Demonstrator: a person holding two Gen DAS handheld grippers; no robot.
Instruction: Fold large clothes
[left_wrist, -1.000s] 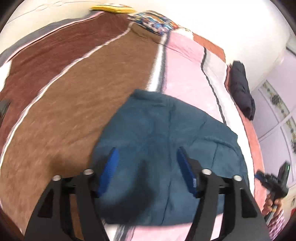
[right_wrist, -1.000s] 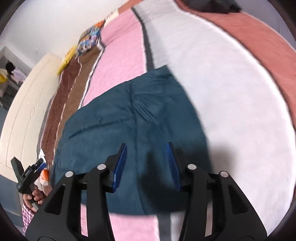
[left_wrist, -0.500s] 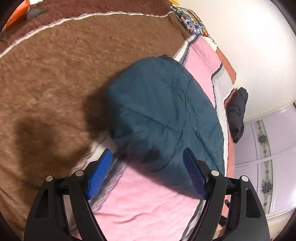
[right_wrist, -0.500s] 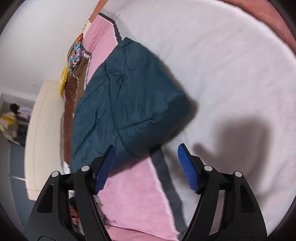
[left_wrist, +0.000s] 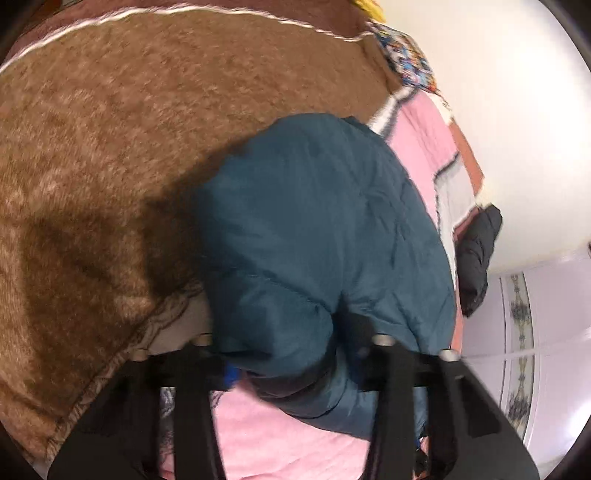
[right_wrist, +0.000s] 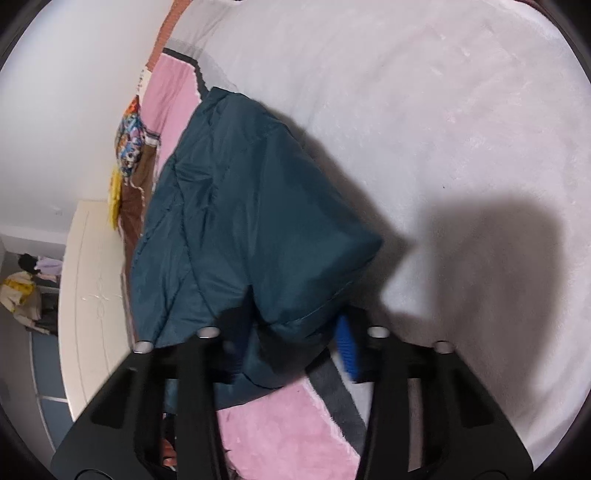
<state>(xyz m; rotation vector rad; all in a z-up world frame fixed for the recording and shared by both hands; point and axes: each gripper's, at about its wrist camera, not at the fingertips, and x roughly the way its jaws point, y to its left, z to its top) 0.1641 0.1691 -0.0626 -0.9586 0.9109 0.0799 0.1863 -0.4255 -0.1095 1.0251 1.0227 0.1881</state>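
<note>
Between both tongs, the teal jacket (left_wrist: 317, 236) hides their blue pads.

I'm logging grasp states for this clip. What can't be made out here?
- Left wrist view: left tool fingertips buried under the teal padded jacket; grip unclear, motion blur.
- Right wrist view: right tool left finger blurred behind the jacket's corner.
- Jacket's near hem is hidden by both tools.

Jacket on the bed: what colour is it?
Dark teal jacket, plain quilted fabric; clearest in the right wrist view.
</note>
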